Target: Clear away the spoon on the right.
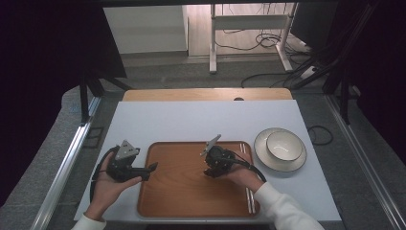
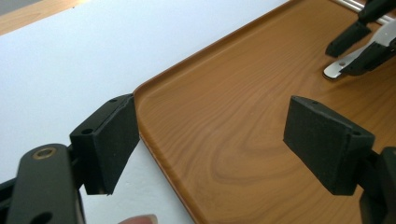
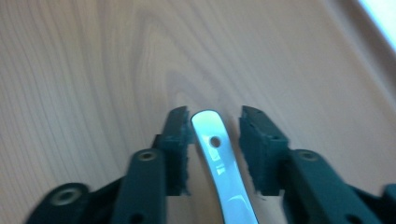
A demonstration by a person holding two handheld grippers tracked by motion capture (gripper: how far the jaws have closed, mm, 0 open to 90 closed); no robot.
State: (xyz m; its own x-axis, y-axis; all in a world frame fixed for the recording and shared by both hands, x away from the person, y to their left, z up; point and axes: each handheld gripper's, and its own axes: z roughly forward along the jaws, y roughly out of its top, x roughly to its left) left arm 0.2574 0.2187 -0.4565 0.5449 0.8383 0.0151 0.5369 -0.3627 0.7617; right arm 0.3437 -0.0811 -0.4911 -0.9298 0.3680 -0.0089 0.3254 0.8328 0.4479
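At the near edge of the white table (image 1: 191, 122) a wooden tray (image 1: 182, 196) lies square to the person; a hand (image 1: 107, 184) at the tray's left edge holds the left gripper (image 1: 152, 167) level, its jaws standing wide apart with nothing between them, one over the white table just beside the tray's rim, the other over the tray's wood (image 2: 224, 140); over the right half of the tray the other hand (image 1: 244, 175) holds the right gripper (image 1: 209, 172) pointed down at the wood; its jaws stand partly open on either side of a metal utensil handle (image 3: 217, 149), one pad touching or nearly touching the handle's edge, the other clear of it, so the handle lies between them unclamped on the tray; a pair of metal chopsticks (image 1: 248, 191) lies along the tray's right rim; farther right, off the tray, a white bowl (image 1: 283, 145) sits on a plate (image 1: 262, 154).
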